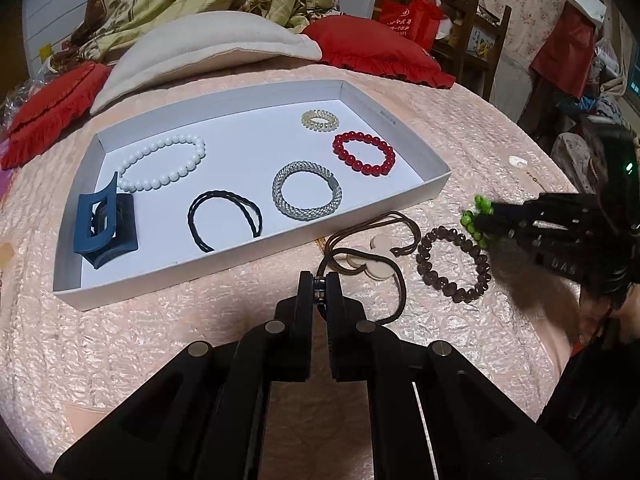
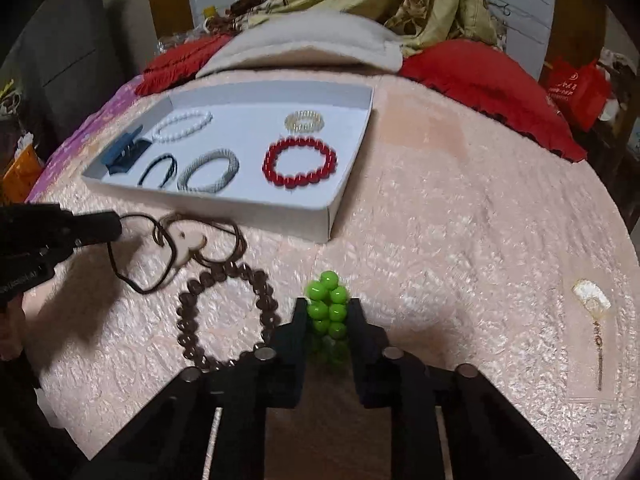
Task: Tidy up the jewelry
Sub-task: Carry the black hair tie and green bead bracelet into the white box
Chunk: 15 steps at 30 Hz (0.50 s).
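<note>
Between my left gripper's (image 1: 319,289) fingertips sits a small dark bead or clasp on the brown cord necklace (image 1: 368,240), pinched tight with the jaws nearly closed on it. From that clasp the cord loops forward over the pink bedspread (image 1: 160,340) and around a pale wooden pendant (image 1: 376,256) lying flat just ahead of the fingers.

My right gripper (image 2: 328,312) is clamped on a green bead bracelet (image 2: 329,304), bunched into a cluster between the two fingers with a few beads poking out past the tips. From the left wrist view the same green beads (image 1: 476,216) show at the tip of the right gripper, above the bedspread. A brown bead bracelet (image 2: 226,316) lies flat just to the left of my right fingers, near the necklace cord but apart from it.

Beyond both grippers the white tray (image 1: 436,184) holds a blue hair claw (image 1: 105,226), a white bead bracelet (image 1: 162,164), a black hair tie (image 1: 224,220), a silver woven bracelet (image 1: 307,194), a red bead bracelet (image 1: 364,154) and a clear coil hair tie (image 1: 320,120), all lying separately. A small pale trinket (image 2: 591,296) rests well off to my right.
</note>
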Each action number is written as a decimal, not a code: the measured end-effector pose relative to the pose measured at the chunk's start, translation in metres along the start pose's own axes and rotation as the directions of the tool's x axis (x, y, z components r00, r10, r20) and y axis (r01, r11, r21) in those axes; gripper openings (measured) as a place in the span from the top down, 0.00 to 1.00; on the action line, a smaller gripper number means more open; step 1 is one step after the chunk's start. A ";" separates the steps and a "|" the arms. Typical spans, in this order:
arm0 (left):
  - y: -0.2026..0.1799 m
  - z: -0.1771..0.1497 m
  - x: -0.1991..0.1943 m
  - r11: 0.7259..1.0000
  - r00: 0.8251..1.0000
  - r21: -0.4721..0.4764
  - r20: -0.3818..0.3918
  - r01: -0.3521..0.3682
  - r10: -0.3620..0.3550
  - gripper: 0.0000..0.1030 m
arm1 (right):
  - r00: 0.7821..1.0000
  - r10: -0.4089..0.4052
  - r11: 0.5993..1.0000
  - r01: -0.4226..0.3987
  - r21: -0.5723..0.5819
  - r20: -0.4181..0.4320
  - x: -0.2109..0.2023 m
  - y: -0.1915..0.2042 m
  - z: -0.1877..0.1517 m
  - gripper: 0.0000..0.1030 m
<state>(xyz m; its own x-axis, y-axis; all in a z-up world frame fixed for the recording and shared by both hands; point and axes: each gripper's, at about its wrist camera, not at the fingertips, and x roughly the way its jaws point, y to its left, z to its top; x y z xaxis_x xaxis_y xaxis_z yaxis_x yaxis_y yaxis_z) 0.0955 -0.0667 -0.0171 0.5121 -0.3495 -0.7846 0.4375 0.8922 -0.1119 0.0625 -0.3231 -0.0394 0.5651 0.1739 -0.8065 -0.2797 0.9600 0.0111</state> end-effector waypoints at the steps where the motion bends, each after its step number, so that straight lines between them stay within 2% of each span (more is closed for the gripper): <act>1: 0.000 0.000 -0.001 1.000 1.000 0.002 0.002 -0.002 0.002 0.96 | 1.000 -0.001 1.000 0.000 0.008 0.020 -0.005 0.000 0.002 0.84; 4: 0.001 0.001 -0.001 1.000 1.000 0.000 0.003 -0.003 0.003 0.96 | 0.995 -0.003 0.999 -0.001 0.039 0.096 -0.020 -0.004 0.008 0.84; 8: 0.002 0.001 -0.002 1.000 1.000 -0.003 0.004 -0.008 0.008 0.96 | 0.988 -0.009 0.997 -0.002 0.075 0.156 -0.033 -0.008 0.013 0.84; 11: 0.002 0.001 -0.002 1.000 1.000 -0.004 0.005 -0.007 0.007 0.96 | 0.986 0.006 0.996 -0.020 0.085 0.165 -0.036 -0.007 0.015 0.84; 15: 0.003 0.003 -0.005 1.000 1.000 -0.007 0.020 -0.005 0.005 0.96 | 0.989 -0.012 0.997 0.001 0.072 0.150 -0.036 0.001 0.018 0.84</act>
<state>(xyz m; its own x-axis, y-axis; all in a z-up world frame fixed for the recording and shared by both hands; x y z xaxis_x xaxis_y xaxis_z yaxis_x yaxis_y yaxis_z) 0.0966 -0.0633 -0.0117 0.5287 -0.3509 -0.7729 0.4298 0.8959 -0.1127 0.0558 -0.3249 0.0005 0.6786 0.1933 -0.7086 -0.2223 0.9735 0.0527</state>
